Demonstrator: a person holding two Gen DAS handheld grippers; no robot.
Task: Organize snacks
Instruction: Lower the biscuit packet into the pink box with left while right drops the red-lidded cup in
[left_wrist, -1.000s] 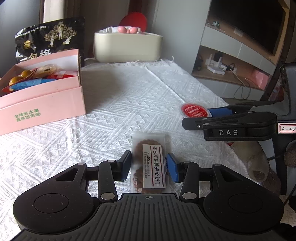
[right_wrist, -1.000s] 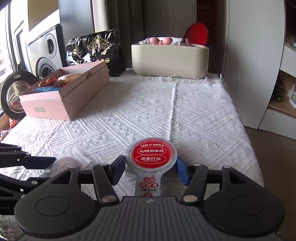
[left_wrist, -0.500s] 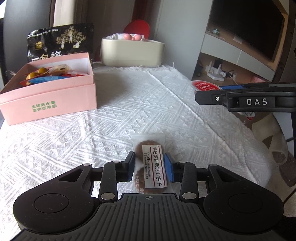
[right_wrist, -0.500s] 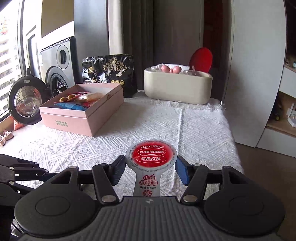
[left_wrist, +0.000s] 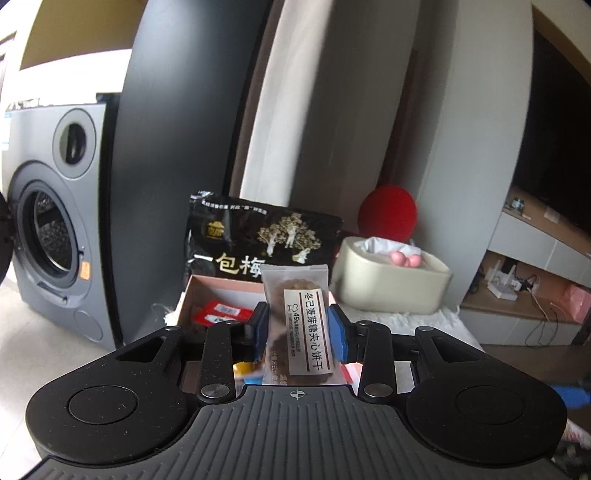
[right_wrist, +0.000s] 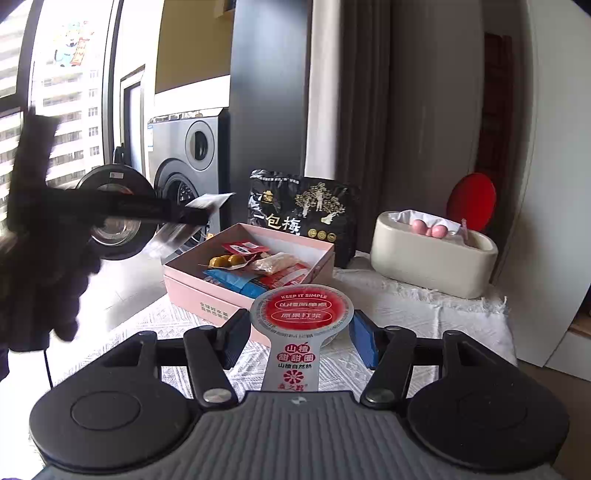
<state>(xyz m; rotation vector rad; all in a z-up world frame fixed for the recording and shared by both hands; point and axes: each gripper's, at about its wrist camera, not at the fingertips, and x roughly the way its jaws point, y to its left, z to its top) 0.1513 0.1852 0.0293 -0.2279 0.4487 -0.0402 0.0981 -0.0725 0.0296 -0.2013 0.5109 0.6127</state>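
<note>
My left gripper (left_wrist: 298, 334) is shut on a clear-wrapped biscuit packet (left_wrist: 301, 325) with a white label. It holds the packet in the air over the near end of the open pink box (left_wrist: 221, 291). In the right wrist view the left gripper (right_wrist: 199, 216) hangs high, left of the pink box (right_wrist: 236, 295), with the packet (right_wrist: 207, 203) in it. My right gripper (right_wrist: 300, 341) is shut on a red-lidded hawthorn jelly cup (right_wrist: 301, 314), held above the white cloth just in front of the box. The box holds several snack packets.
A black plum snack bag (right_wrist: 303, 214) stands behind the box. A cream tub (right_wrist: 432, 254) with pink balls sits at the back right of the white tablecloth (right_wrist: 424, 310). A washing machine (left_wrist: 51, 251) stands to the left, off the table.
Both grippers rose and moved forward toward the pink box with their snacks. The left one now hangs over the box; the right one is just short of it.
</note>
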